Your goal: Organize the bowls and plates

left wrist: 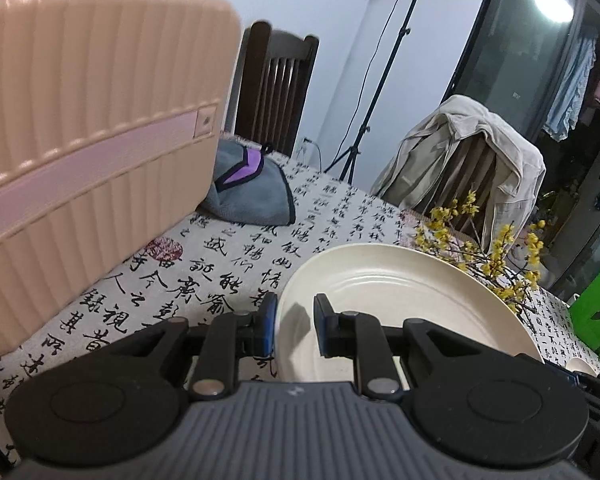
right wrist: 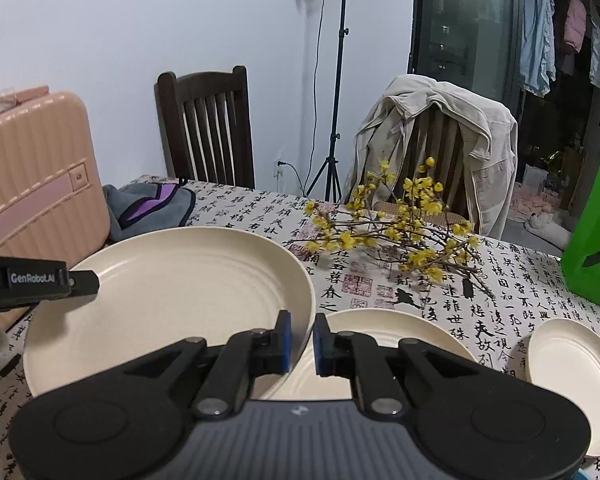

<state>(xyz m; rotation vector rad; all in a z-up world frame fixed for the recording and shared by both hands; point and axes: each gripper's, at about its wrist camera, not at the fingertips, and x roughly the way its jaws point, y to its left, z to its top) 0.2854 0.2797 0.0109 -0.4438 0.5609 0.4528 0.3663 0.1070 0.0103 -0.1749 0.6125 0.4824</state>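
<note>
Cream-coloured, the big plate (right wrist: 168, 280) hangs above the table (right wrist: 500, 280), its rim pinched on opposite sides by the left claw (left wrist: 296, 326) and the right claw (right wrist: 302, 340), so both should travel level together.

Ahead and to the left of the claw, a peach ribbed suitcase (left wrist: 96, 140) with a pink band stands on the counter (right wrist: 440, 300), which wears a cloth printed with black calligraphy and red seals. Just beyond the suitcase lies a crumpled grey cloth (left wrist: 252, 192) with a purple patch, touching its side. Ahead and to the right, a branch of small yellow blossoms (right wrist: 404, 228) lies across the cloth. Past the counter's far edge stand a dark wooden chair (right wrist: 208, 128) and a second chair draped in a beige jacket (right wrist: 436, 144). Between them a black tripod stand (right wrist: 336, 120) rises against the pale wall. At far right stands a green bag (right wrist: 596, 232); beyond it, clothes (right wrist: 536, 48) hang behind dark glass.
</note>
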